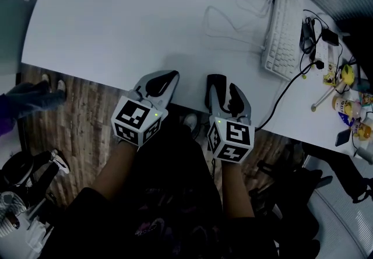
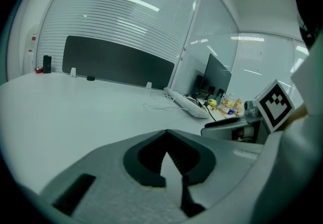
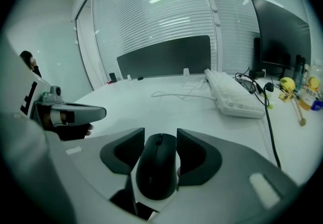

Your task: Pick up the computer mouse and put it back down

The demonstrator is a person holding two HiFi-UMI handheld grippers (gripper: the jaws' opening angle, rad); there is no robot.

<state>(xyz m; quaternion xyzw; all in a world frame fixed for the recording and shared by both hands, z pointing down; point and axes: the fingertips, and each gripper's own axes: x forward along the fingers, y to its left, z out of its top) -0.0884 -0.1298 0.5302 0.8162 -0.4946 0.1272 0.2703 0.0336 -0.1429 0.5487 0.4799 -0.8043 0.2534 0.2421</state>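
My right gripper [image 3: 160, 134] clamps the computer mouse [image 3: 157, 167] by its sides over the desk's [image 3: 151, 107] near edge, ready for lifting. My left gripper [image 2: 166, 133], jaws together and empty, is parked just left.

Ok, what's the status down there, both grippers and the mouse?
Left gripper shut, empty. Right gripper shut on the mouse, at the desk's near edge. Keyboard and cable well ahead, nothing in the way.
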